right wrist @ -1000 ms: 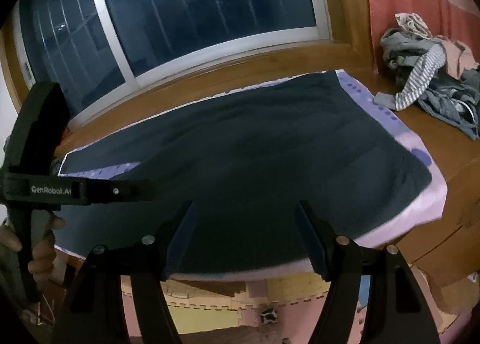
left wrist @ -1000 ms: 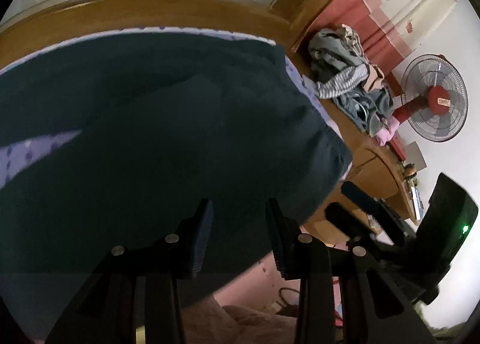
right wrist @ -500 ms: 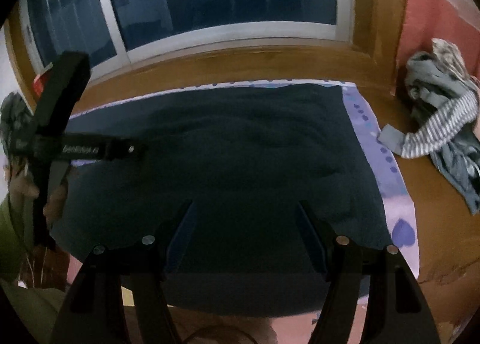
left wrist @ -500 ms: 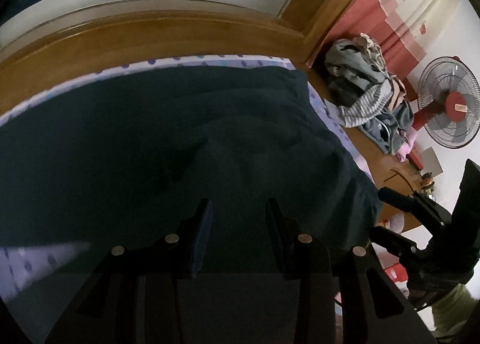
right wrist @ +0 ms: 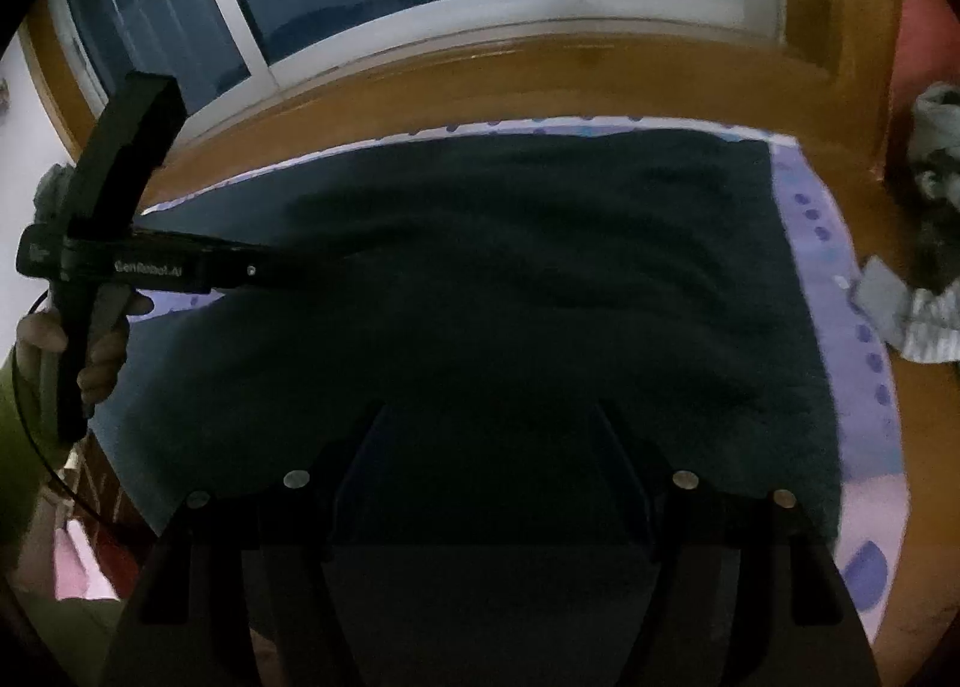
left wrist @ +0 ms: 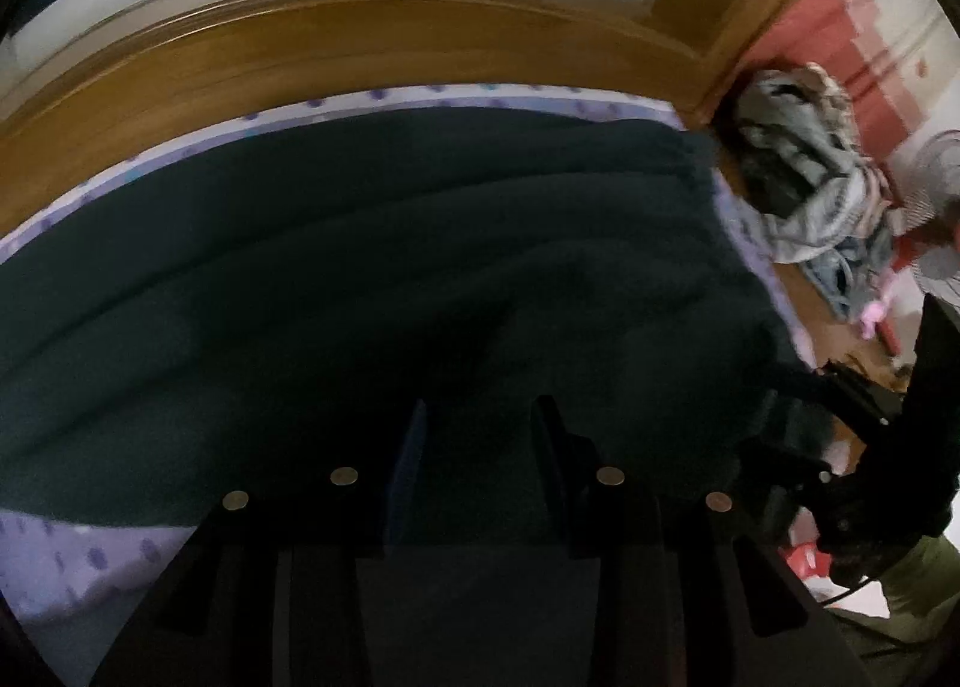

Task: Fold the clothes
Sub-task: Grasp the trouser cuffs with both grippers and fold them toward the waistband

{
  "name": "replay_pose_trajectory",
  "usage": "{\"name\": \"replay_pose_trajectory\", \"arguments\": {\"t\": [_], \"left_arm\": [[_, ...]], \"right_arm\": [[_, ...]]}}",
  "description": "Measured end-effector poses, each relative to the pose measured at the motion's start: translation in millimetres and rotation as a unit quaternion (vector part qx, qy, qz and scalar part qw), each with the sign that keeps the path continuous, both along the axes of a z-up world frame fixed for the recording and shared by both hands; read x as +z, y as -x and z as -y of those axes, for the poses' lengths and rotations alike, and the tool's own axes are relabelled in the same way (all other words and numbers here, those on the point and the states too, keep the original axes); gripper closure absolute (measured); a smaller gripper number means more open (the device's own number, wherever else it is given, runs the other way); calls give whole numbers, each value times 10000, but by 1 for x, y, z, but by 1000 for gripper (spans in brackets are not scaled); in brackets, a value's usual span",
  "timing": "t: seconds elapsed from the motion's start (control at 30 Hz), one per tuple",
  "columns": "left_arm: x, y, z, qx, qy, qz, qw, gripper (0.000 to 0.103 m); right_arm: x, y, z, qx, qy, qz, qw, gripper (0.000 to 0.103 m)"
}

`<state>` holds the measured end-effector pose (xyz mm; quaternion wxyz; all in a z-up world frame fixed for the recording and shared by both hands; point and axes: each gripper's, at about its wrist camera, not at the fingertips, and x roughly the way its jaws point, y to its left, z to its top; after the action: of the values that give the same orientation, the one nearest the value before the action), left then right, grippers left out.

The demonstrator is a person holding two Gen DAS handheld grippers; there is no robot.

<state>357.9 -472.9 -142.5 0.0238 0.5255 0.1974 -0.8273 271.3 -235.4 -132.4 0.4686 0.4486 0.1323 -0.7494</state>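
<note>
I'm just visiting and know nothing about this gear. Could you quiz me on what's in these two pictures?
1. True or false: the dark cloth lies spread on a dotted mat.
2. Which gripper has the wider gap: left gripper or right gripper?
3. What lies heaped on the wooden ledge, to the cloth's right?

Key: 1 true; 2 right; 3 a pile of clothes.
</note>
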Motion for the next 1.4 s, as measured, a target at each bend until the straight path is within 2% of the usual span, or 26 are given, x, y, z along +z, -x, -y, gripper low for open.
{"name": "replay_pose_trajectory", "arguments": {"t": [0.17, 0.27, 0.37, 0.5, 0.57, 0.73, 0.83, 0.97, 1.03, 1.13, 1.23, 1.3, 1.4], "left_arm": [[5, -15, 12, 315, -28, -164, 9994, 67], [-4, -20, 19, 341, -322, -110, 9988, 67], [-14, -19, 22, 220, -373, 47, 9991, 67], [-17, -23, 11, -257, -1186, 62, 9926, 67], [-18, -31, -5, -533, -1378, 85, 9890, 66], [-25, -45, -39, -823, -1162, 313, 9893, 64], [-24, -49, -36, -610, -1231, 172, 9904, 63], [-20, -47, -8, -26, -1476, -128, 9890, 63], [-20, -45, 5, 228, -1611, -257, 9863, 63], [-32, -35, 10, 286, -2155, -356, 9754, 59], [-38, -24, 3, 352, -2201, -363, 9742, 51], [-36, -24, 1, 391, -2191, -471, 9738, 49], [-39, -28, 9, 672, -2395, -558, 9669, 49]], "right_arm": [[-9, 10, 10, 209, 9, 207, 9996, 35], [-14, 12, 15, 333, -21, 276, 9991, 35], [-18, 9, 20, 432, -76, 290, 9986, 35], [-22, 4, 24, 520, -134, 269, 9982, 35], [-22, 3, 26, 556, -141, 255, 9980, 35], [-23, -3, 26, 632, -171, 212, 9976, 35], [-26, -6, 29, 681, -224, 175, 9973, 35], [-30, -11, 29, 762, -328, -3, 9966, 35], [-30, -13, 28, 792, -338, -76, 9963, 35], [-31, -14, 24, 795, -306, -106, 9963, 35], [-31, -14, 22, 833, -316, -130, 9959, 35], [-29, -9, 20, 841, -271, 13, 9961, 35], [-22, 8, 13, 749, -122, 365, 9965, 35]]}}
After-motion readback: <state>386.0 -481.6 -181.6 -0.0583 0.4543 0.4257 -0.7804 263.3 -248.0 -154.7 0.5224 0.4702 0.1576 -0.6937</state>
